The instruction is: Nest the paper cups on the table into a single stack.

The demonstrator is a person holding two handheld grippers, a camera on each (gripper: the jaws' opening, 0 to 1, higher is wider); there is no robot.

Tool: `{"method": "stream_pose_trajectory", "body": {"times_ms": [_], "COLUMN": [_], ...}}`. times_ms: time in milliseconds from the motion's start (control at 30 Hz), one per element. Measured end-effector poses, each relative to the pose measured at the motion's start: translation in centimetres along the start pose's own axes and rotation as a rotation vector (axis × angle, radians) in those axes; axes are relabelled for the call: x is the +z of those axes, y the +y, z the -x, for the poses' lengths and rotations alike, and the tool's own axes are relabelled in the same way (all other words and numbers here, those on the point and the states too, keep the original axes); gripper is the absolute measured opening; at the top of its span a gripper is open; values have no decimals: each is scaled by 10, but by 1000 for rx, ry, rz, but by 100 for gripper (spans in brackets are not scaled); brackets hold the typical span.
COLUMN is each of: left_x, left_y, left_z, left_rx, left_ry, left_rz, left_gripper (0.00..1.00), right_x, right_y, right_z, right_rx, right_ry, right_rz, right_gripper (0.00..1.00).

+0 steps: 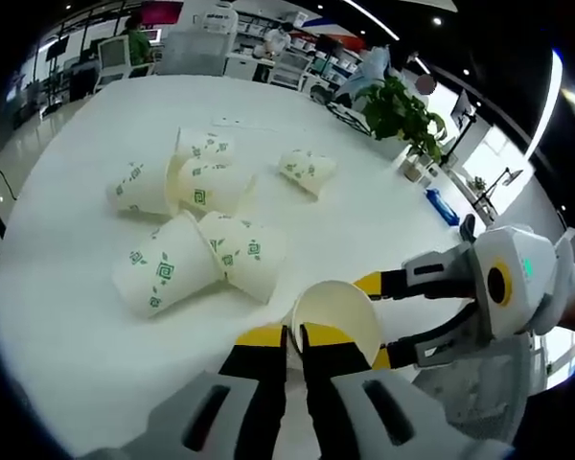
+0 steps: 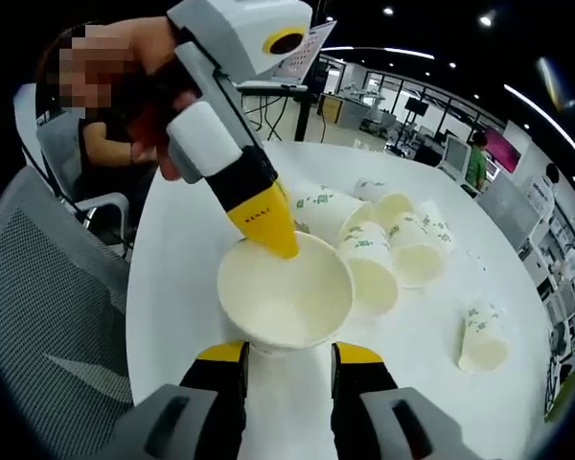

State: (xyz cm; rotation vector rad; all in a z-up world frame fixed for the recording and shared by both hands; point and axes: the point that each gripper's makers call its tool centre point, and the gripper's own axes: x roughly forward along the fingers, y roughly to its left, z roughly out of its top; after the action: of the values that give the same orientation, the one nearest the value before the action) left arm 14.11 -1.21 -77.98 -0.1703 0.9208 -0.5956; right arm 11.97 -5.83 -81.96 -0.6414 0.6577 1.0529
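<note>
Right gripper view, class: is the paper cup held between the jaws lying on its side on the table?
No. The cup stands upright with its open mouth up, gripped by the right gripper, with the left gripper at its rim.

An upright paper cup (image 2: 286, 292) sits clasped between the right gripper's (image 2: 289, 364) yellow-tipped jaws on a round white table (image 2: 177, 259). The left gripper (image 2: 268, 230) (gripped by a person's hand (image 2: 149, 91)) pinches the cup's far rim. Beyond the cup lie several toppled printed cups (image 2: 388, 240); one more (image 2: 483, 337) rests apart, to the right.
</note>
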Motion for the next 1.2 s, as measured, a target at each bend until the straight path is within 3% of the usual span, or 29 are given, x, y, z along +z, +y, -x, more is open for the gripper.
{"method": "stream_pose_trajectory", "body": {"times_ms": [533, 933, 1200], "left_x": [-6, -15, -23], "left_y": [5, 11, 23], "left_z": [0, 17, 34], "left_rx": [3, -4, 11], "left_ry": [13, -45, -80], "left_rz": [10, 72, 81], "left_gripper": [14, 20, 24], "right_x": [-7, -34, -60], "right_y": [3, -4, -13], "right_z": [-1, 17, 28], "right_rx": [11, -24, -58], "right_ry": [19, 50, 98], "right_rz": [9, -80, -87], "right_gripper": [35, 38, 39]}}
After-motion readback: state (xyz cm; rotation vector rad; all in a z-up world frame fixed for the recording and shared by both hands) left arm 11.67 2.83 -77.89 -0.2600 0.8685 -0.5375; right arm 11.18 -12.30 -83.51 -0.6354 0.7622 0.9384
